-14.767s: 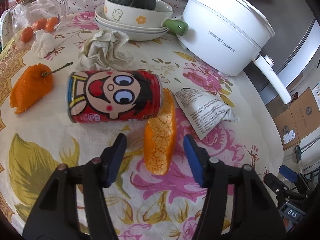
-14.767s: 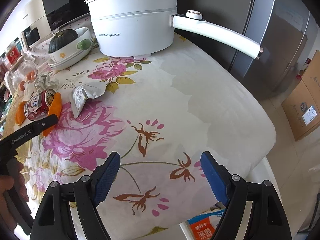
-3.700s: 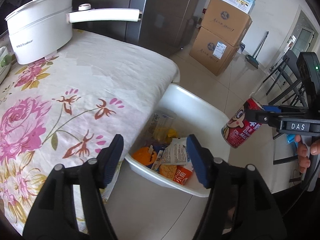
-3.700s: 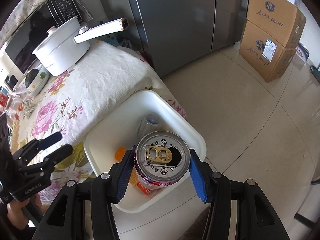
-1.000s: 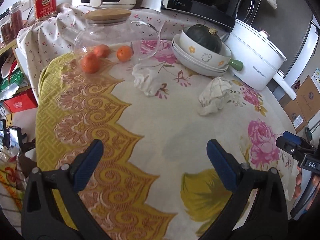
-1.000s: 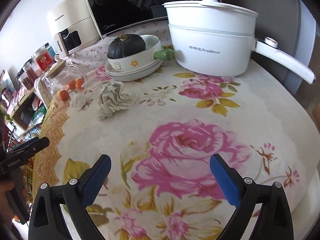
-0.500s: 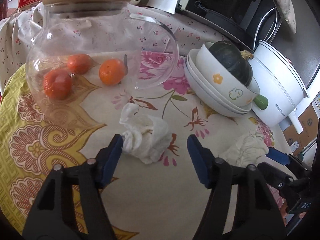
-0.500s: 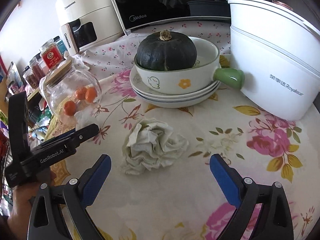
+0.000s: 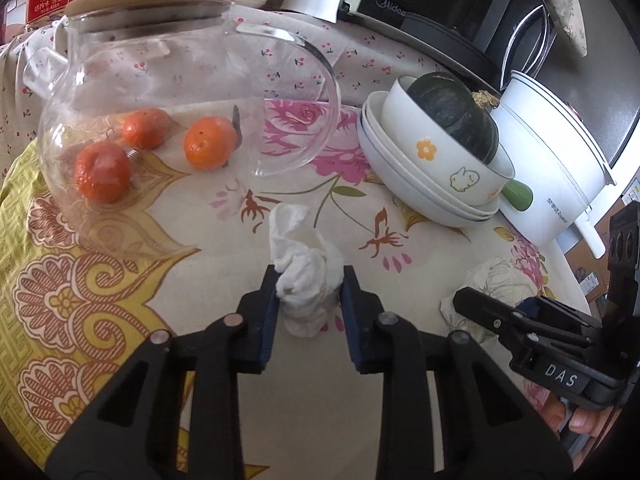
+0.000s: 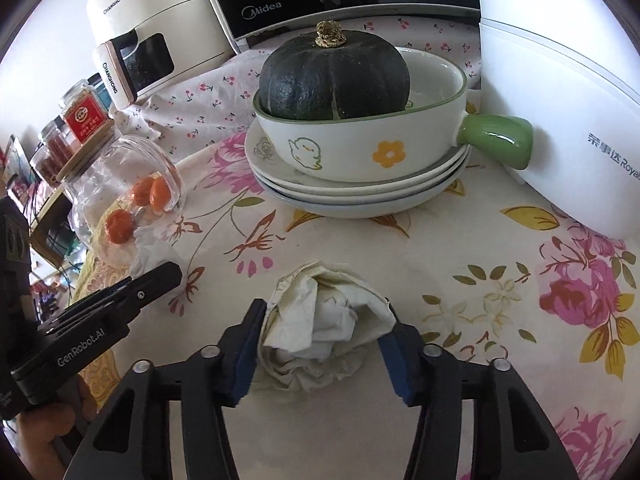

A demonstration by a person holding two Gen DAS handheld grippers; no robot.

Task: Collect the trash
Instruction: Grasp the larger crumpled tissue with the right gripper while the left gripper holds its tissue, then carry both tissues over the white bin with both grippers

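left gripper (image 9: 308,286) low over the floral tablecloth (image 9: 400,240), blue pads clamped on a crumpled white tissue (image 9: 306,280) near the glass teapot (image 9: 160,92) | right gripper (image 10: 324,334) level beside it, pads pinching a crumpled cream paper wad (image 10: 324,328) before the stacked white dishes (image 10: 352,192)

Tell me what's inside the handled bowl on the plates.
A dark green squash sits in the handled bowl, stem up, filling its left side. To the right, bare white inner wall shows. The bowl's bottom under the squash is covered, so anything beneath it can't be seen.
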